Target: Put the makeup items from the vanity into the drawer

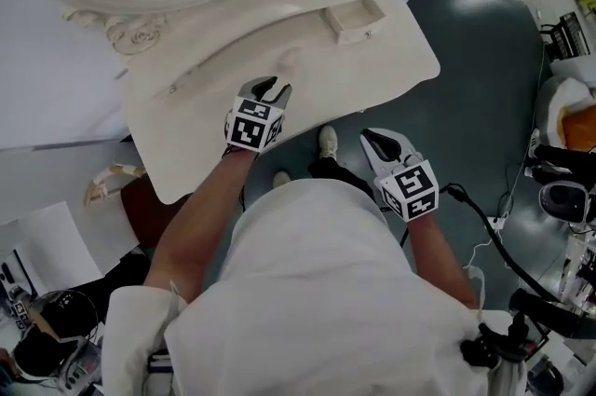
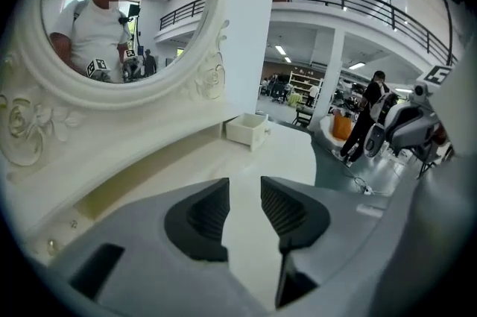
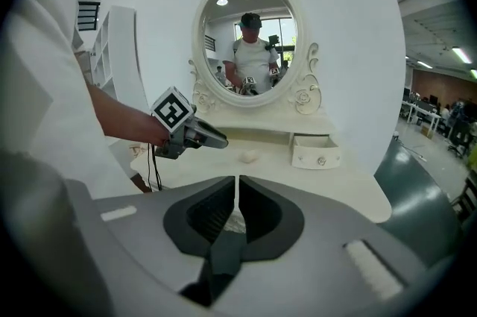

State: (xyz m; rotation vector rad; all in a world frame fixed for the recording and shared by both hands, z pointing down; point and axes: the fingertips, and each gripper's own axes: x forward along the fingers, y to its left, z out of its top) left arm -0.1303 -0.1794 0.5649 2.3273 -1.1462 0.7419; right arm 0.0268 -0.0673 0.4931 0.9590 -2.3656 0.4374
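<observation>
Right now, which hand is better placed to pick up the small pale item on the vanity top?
Left, I'd say. The left tongs are open over the vanity top, near the pale item; the right tongs are closed, off its front edge.

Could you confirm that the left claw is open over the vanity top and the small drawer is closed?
Not quite: the small drawer is pulled open, as the head view shows. The left claw is indeed open over the vanity top.
</observation>
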